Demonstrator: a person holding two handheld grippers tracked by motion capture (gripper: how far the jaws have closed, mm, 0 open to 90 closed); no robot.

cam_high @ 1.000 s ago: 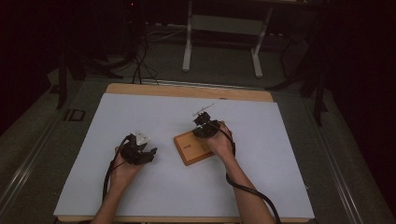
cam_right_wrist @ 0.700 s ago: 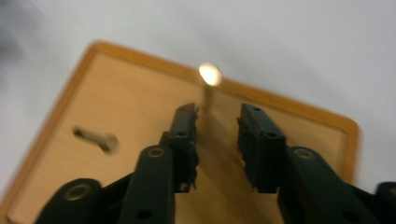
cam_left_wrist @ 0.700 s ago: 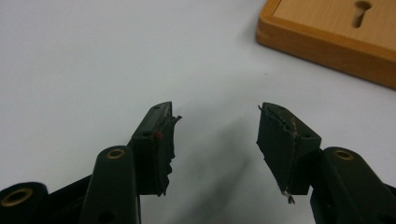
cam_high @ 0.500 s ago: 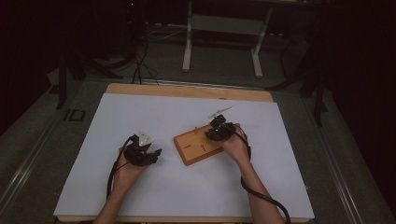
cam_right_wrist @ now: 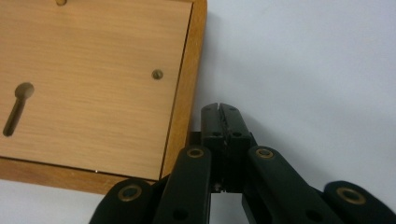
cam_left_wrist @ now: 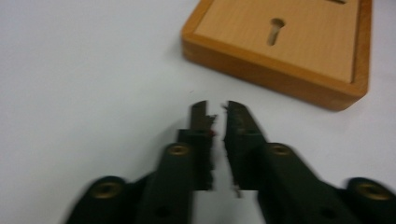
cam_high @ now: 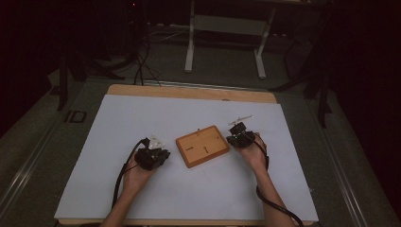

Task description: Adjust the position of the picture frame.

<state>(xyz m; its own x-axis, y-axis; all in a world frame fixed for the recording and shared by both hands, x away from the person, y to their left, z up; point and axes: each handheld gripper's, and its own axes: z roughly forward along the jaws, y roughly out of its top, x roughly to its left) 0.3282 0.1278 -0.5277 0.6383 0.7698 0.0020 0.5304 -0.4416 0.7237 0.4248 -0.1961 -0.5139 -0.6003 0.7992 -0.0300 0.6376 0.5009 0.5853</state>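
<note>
A white-topped counter (cam_high: 198, 189) carried a shallow wooden tray (cam_high: 203, 145) near its middle, its panel cut with keyhole slots. The left hand-held gripper (cam_high: 152, 156) rested just left of the tray, jaws slightly parted and empty. The right hand-held gripper (cam_high: 240, 135) sat beside the tray's right edge, jaws pressed together on nothing.

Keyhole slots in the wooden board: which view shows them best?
The right gripper view: one keyhole slot is sharp and close on the wooden board. The left gripper view shows one, blurred. The high view shows the slots as small dark marks.
</note>
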